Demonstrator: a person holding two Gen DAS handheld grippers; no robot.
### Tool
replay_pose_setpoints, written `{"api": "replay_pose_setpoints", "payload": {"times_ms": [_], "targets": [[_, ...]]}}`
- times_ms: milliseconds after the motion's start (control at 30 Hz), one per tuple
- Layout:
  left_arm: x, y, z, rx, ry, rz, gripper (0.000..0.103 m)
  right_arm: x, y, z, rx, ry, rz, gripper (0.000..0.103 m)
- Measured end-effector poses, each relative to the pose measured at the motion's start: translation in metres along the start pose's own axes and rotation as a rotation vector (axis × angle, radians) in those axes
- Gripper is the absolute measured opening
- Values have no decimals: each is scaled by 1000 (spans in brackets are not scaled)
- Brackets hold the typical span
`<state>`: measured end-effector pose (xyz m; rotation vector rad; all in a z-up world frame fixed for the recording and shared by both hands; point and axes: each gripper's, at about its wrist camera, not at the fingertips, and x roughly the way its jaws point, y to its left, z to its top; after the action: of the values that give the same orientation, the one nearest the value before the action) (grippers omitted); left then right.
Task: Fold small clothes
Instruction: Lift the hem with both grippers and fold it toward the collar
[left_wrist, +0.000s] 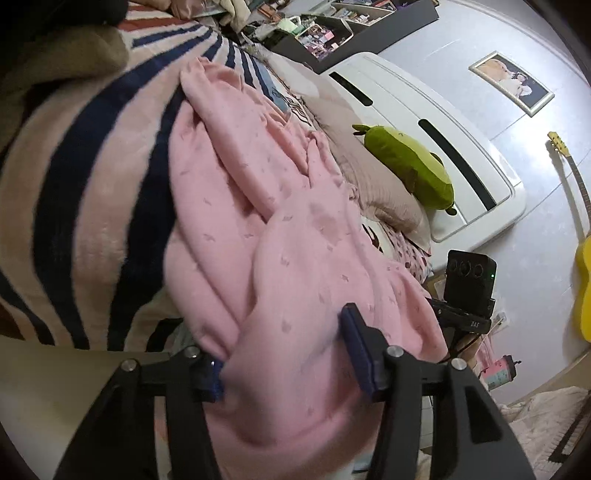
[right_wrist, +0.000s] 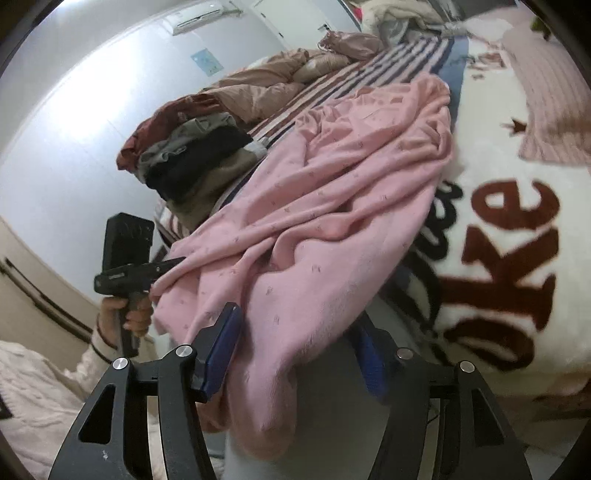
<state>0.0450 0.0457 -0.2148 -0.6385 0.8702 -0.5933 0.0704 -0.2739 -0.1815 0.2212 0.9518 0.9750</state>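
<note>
A pink knit garment (left_wrist: 266, 229) lies rumpled across the bed, its near edge hanging over the bed's side. It also shows in the right wrist view (right_wrist: 332, 206). My left gripper (left_wrist: 288, 354) is open, with a fold of the pink cloth lying between its blue pads (left_wrist: 356, 354). My right gripper (right_wrist: 295, 350) is open too, its blue pads (right_wrist: 221, 343) either side of the hanging pink edge. The left gripper and the hand holding it show in the right wrist view (right_wrist: 125, 273), at the garment's other end. The right gripper shows in the left wrist view (left_wrist: 467, 291).
A striped blanket (left_wrist: 92, 166) and a white blanket with brown lettering (right_wrist: 517, 240) cover the bed. Folded clothes (right_wrist: 195, 162) are stacked at the far edge. A green plush toy (left_wrist: 410, 166) lies on a pillow by the white headboard (left_wrist: 461, 147). A yellow guitar (left_wrist: 583, 280) leans on the wall.
</note>
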Motion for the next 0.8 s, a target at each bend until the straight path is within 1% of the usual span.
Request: {"api": "replay_pose_setpoints", "payload": {"times_ms": [33, 100, 167, 233, 267, 300, 333, 367, 500, 567, 667, 800], "targets": [[2, 1, 1, -3, -8, -7, 49, 3, 2, 2, -17, -11, 1, 57], [5, -1, 3, 8, -23, -4, 42, 6, 8, 4, -50, -23, 5, 57], [5, -7, 5, 36, -38, 4, 25, 12, 12, 6, -76, -28, 35, 57], [3, -13, 6, 58, -48, 5, 11, 18, 18, 8, -99, -17, 80, 57], [0, -16, 6, 66, -51, 1, 11, 22, 22, 9, -119, -8, 81, 48], [-3, -20, 6, 79, -58, 6, 10, 25, 24, 9, -136, 11, 71, 15], [-8, -26, 5, 95, -74, 6, 10, 29, 26, 9, -144, 37, 60, 2], [-14, -29, 5, 99, -82, 1, 10, 28, 27, 8, -143, 34, 53, 1], [-36, -47, 2, 129, -123, -17, 10, 3, 32, 5, -115, -59, 159, 0], [-49, -56, -2, 139, -139, -31, 10, -16, 38, 2, -117, -117, 191, 0], [-67, -71, -10, 163, -159, -44, 10, -42, 49, -3, -129, -174, 215, 0], [-86, -94, -22, 193, -173, -68, 10, -64, 66, -14, -156, -209, 231, 0]]}}
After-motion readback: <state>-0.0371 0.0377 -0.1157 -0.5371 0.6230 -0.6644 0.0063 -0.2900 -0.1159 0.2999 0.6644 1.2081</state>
